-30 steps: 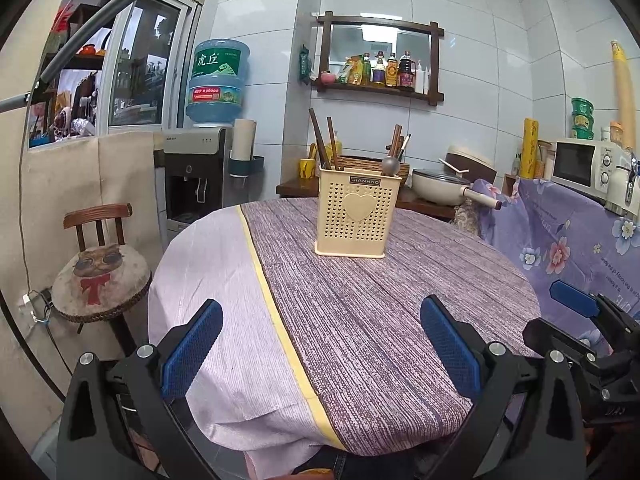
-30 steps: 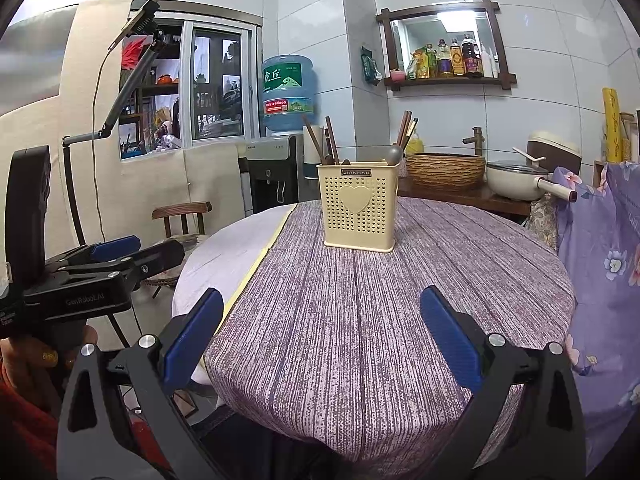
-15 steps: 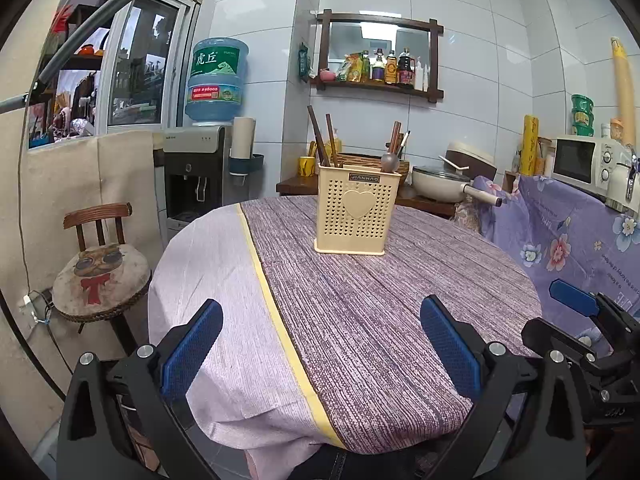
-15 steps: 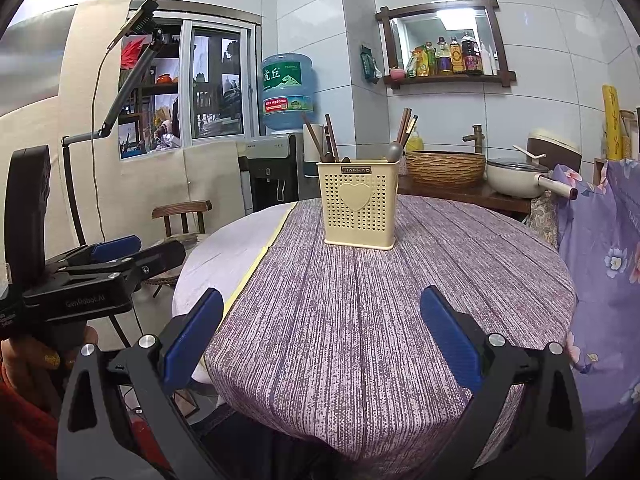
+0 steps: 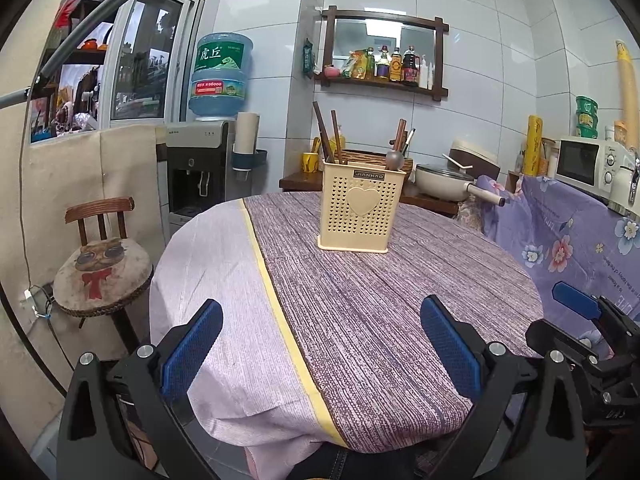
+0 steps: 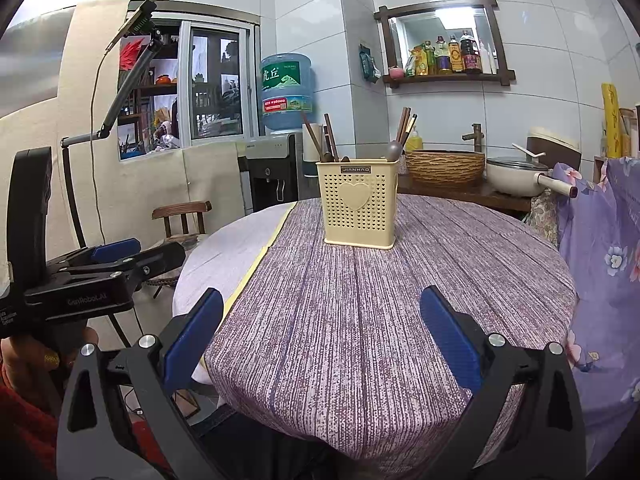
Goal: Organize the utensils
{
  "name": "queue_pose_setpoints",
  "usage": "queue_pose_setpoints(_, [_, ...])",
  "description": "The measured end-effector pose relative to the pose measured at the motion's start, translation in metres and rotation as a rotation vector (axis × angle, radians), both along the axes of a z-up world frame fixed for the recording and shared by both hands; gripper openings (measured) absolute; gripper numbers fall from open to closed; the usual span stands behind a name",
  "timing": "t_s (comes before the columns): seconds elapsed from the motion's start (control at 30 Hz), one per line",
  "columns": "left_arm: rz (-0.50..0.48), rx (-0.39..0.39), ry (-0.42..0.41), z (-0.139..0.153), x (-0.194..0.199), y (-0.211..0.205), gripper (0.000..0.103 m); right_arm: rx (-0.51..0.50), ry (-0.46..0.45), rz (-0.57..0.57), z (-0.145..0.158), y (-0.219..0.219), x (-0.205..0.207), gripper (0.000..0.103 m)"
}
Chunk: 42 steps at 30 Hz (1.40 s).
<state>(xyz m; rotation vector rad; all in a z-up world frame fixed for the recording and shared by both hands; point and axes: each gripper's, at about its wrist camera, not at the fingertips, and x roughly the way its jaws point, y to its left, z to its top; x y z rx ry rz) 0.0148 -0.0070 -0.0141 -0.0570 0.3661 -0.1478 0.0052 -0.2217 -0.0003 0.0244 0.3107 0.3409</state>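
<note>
Cream perforated utensil holder [image 5: 359,209] w/ a heart on its front stands upright on the round table [image 5: 360,320], toward the far side, on the purple striped cloth. Inside we see dark wooden chopsticks [image 5: 321,129] leaning out at left, more sticks at right, plus a spoon [image 5: 394,159] w/ grey bowl poking up at the right corner. Same holder in right wrist view [image 6: 361,203], chopsticks [image 6: 313,136] tilted left.

Nothing else lies on the cloth that we can see. A yellow stripe [image 5: 276,304] splits the purple part from the pale lilac part at left.

Left gripper [image 5: 320,348] hovers at the near table edge, blue pads spread wide, nothing between them. Right gripper [image 6: 320,336] likewise: jaws wide apart, empty, well short of the holder. Each shows in the other's view: left gripper at left edge [image 6: 100,264] in a hand, right gripper at lower right [image 5: 580,320].

Around: wooden chair w/ cat cushion [image 5: 102,272] left of table; water dispenser [image 5: 200,172] w/ blue bottle behind it; wall shelf w/ bottles [image 5: 384,68]; cream pan [image 5: 448,182] on counter; microwave [image 5: 584,162] at right, above floral purple cloth [image 5: 568,232].
</note>
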Motion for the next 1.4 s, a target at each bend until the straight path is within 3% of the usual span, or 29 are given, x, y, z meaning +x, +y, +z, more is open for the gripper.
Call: queue_pose_setpoints(1.4, [-0.001, 0.02, -0.007, -0.003, -0.0009, -0.004, 0.098, 0.0, 0.015, 0.006, -0.0046, 0.0041, -0.0005, 0.097])
